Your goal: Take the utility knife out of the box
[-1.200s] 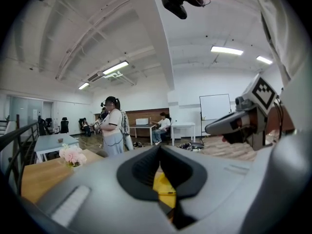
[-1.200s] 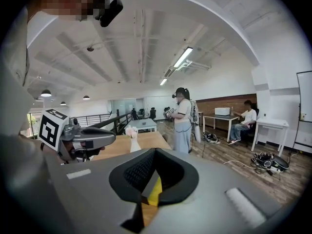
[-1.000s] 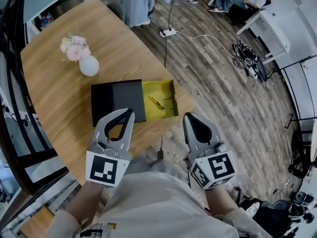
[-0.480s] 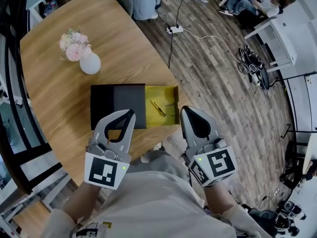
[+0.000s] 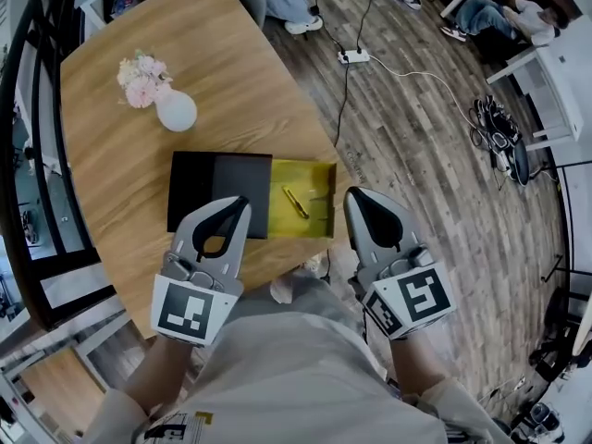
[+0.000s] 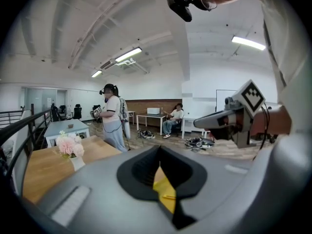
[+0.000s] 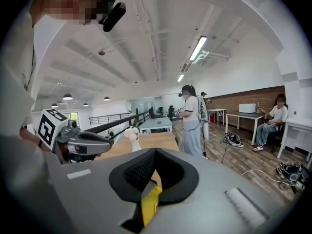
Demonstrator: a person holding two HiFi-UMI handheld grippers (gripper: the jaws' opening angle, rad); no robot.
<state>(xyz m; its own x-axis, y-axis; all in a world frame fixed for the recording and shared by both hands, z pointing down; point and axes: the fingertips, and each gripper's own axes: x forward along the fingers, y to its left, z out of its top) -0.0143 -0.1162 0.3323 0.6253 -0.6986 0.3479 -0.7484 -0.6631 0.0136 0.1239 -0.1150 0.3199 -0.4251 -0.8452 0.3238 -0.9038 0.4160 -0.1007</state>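
- The left gripper (image 5: 242, 204) is clenched with nothing between its jaws, its tip over the near edge of the black box sleeve (image 5: 205, 185).
- The right gripper (image 5: 354, 197) is clenched too and empty, just beside the slid-out yellow tray (image 5: 320, 176).
- The utility knife (image 5: 295, 202) lies slanted in that tray, untouched.
- A vase of pink flowers (image 5: 174, 109) stands farther back on the wooden table (image 5: 231, 81).

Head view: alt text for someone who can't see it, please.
A black box on a table has its yellow drawer slid open, a utility knife inside. The left gripper and right gripper, both shut and empty, hover at its near side; a vase of pink flowers stands beyond.
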